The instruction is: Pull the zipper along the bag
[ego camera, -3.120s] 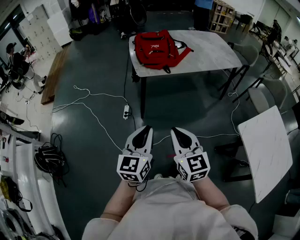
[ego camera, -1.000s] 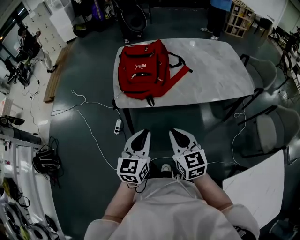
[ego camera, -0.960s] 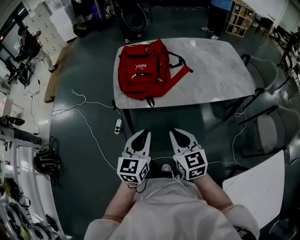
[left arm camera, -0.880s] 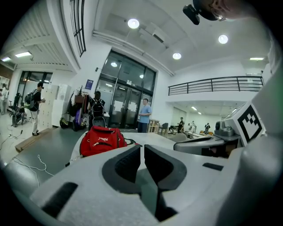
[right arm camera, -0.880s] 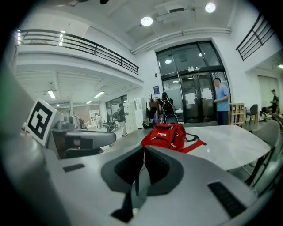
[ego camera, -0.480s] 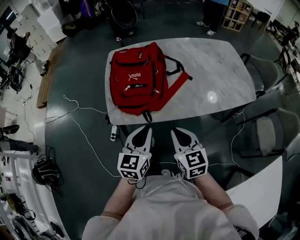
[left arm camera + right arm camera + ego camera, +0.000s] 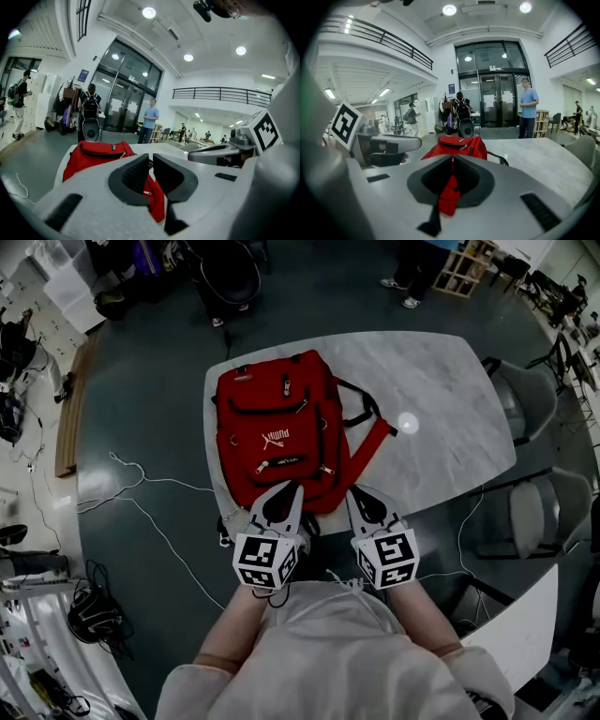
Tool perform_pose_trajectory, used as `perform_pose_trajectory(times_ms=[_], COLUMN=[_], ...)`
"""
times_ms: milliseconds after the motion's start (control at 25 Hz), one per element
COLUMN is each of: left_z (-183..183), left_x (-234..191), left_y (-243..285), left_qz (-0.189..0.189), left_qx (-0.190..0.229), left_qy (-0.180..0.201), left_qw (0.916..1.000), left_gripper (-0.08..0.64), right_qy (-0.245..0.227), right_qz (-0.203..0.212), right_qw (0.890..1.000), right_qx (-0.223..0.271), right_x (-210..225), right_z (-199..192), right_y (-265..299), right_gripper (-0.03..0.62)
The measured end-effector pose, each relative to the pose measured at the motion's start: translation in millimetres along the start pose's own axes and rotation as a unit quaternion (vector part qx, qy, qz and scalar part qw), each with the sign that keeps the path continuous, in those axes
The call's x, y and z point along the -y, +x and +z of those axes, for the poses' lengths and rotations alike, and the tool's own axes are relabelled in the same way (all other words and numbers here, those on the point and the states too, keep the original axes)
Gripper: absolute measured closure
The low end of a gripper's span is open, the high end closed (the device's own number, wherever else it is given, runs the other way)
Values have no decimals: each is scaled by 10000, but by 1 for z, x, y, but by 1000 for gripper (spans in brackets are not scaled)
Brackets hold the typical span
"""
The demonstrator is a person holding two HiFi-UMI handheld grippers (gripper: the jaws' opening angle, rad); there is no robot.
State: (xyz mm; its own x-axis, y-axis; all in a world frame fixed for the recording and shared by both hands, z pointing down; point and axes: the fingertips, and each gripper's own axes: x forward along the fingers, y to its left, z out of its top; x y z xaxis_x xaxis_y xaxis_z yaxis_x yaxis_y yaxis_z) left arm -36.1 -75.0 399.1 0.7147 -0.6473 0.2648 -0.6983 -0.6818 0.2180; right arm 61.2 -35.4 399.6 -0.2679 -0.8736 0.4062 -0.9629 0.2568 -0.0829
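A red backpack (image 7: 281, 432) lies flat on the left part of a marble table (image 7: 441, 418), its front up and several zipper pulls showing. My left gripper (image 7: 294, 487) is shut, and its tips hover over the bag's near edge. My right gripper (image 7: 353, 493) is shut too, at the bag's near right corner by the table edge. In the left gripper view the bag (image 7: 96, 157) lies just beyond the left gripper (image 7: 151, 157). The right gripper view shows the bag (image 7: 461, 143) ahead of the right gripper (image 7: 452, 158). Neither gripper holds anything.
Two grey chairs (image 7: 532, 512) stand right of the table, and a second white table (image 7: 511, 634) is at the lower right. White cables (image 7: 141, 488) trail over the dark floor at left. A person in a blue shirt (image 7: 528, 112) stands by the glass doors far behind.
The table and bag have come much nearer in the head view. Both grippers, earlier over bare floor, now reach the bag's near edge. Their jaws have stayed shut.
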Motion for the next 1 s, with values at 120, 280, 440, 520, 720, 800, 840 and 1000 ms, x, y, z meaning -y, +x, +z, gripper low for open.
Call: perform_pose_trajectory(times_ms=[120,280,440,520,720,800,840,1000], left_z=[3,-1,-15,-25,-57,-70,-76,-100], left_x=[-22,-48,-63,-66,-70,-70,-70,-66], left_y=[16,33,45,49,58,60,62,69], left_qz=[-60,-46,43,105,448,583,630,771], left_qx=[-121,-363,-574,-697,-1047,-1184,-1245,-1473], left_qy=[71,-35,-139,-257,-518,-605,-643,-736], left_qw=[9999,9993,9982,9972,9921,9894,9881,9833], left_gripper=[517,517,517,517,517,517,518,517], right_qy=[2,-114,-293,-330,-463,-532,-582,-632], right_qz=[-57,-55,26,99,501,743,871,1329], right_qw=[9999,9995,9979,9965,9898,9858,9836,9712], right_qx=[-107,-293,-569,-768,-1249,-1410,-1472,-1872], right_x=[1,3,10,15,24,25,25,23], right_z=[9,13,-2,-14,-43,-55,-62,-94], right_y=[26,56,76,84,98,104,108,120], right_gripper=[565,564,563,563,563,563,563,563])
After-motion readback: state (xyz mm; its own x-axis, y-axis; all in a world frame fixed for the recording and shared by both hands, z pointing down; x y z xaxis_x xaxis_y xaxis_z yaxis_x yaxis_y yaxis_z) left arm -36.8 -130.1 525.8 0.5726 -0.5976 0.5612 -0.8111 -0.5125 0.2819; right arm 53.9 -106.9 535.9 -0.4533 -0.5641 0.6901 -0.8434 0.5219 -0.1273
